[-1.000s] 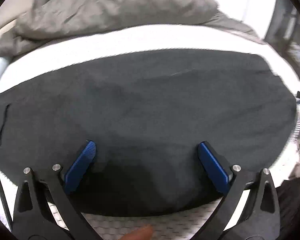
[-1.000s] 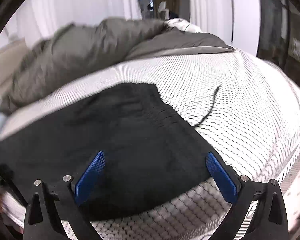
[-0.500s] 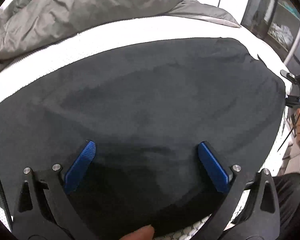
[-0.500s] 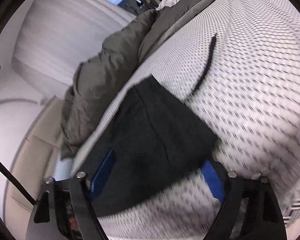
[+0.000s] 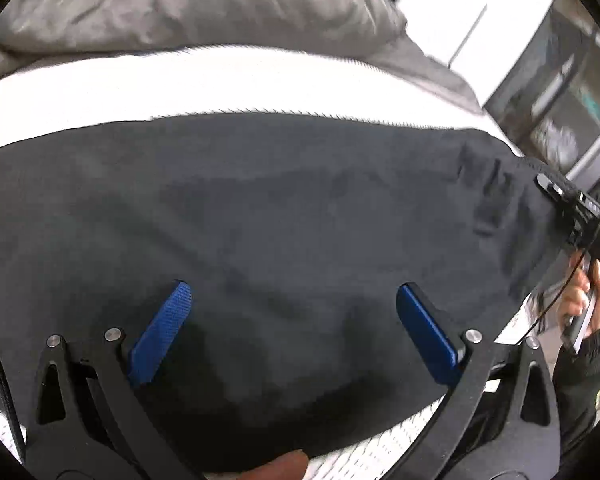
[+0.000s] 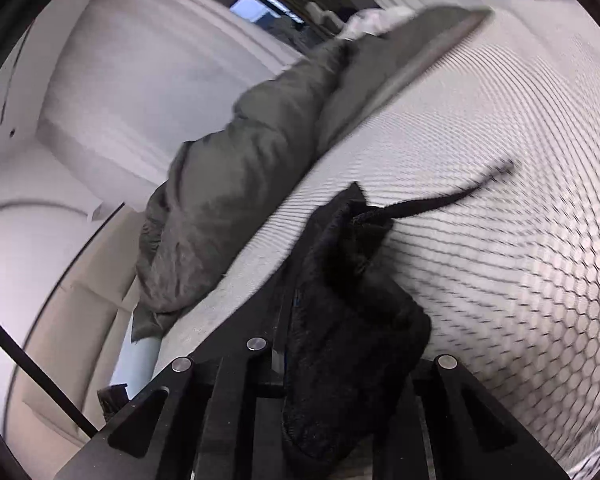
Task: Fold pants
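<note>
Now the right hand-held gripper (image 6: 300, 344) has clamped the pants (image 5: 284, 216); the left hand-held gripper (image 5: 290, 312) stays open above them on the bed (image 6: 500, 184).

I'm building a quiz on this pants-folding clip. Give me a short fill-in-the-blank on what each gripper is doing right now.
1. The right gripper is ___ on the black pants.
2. The left gripper hovers over the pants with its jaws ___.
3. A black ___ trails from the bunched waistband onto the honeycomb-patterned mattress.
4. The rumpled duvet beyond the pants is ___ in colour.

Missing words: shut; open; drawstring; grey
</note>
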Available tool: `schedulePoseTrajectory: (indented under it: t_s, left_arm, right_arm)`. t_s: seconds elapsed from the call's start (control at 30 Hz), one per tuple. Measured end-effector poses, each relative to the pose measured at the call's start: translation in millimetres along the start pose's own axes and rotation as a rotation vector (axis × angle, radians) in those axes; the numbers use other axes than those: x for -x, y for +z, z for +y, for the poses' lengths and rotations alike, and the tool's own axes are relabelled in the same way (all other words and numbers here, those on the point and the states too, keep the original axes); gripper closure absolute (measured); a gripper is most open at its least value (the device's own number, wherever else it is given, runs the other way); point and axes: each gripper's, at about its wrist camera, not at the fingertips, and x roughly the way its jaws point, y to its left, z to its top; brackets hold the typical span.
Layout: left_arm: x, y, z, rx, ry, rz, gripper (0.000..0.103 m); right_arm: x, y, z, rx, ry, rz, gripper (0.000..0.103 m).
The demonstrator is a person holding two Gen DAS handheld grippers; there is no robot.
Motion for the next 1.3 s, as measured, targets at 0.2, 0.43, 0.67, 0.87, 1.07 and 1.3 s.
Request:
schedulePoseTrajectory:
  t_s: [0.2, 0.43, 0.67, 0.87, 1.07, 1.3]
  left_arm:
    - [57, -12, 67, 0.128, 0.038, -0.135, 0.001]
    - [93, -37, 162, 0.354, 0.099, -0.203, 0.001]
    - [112, -46, 214, 0.465, 0.1, -0.269, 0.001]
    - [102, -39, 183, 0.377, 0.053, -0.241, 0.001]
    - [72, -32, 114, 0.131, 0.11, -0.135, 0.001]
    - [53, -34, 102, 0.05, 0.362, -0.048, 0.0]
  right_arm:
    - [-27, -18, 134, 0.254, 0.078, 0.051, 0.09]
    - [-141, -117, 284, 0.531, 0.195, 0.288, 0.09]
    - [-217, -222, 315, 0.739, 0.222, 0.674, 0.062]
    - [-152, -185, 271, 0.693, 0.313, 0.57, 0.034]
    - [-136, -145, 209, 0.557, 0.239, 0.442, 0.028]
    - [-135, -131, 165, 0.522, 0.056, 0.437, 0.028]
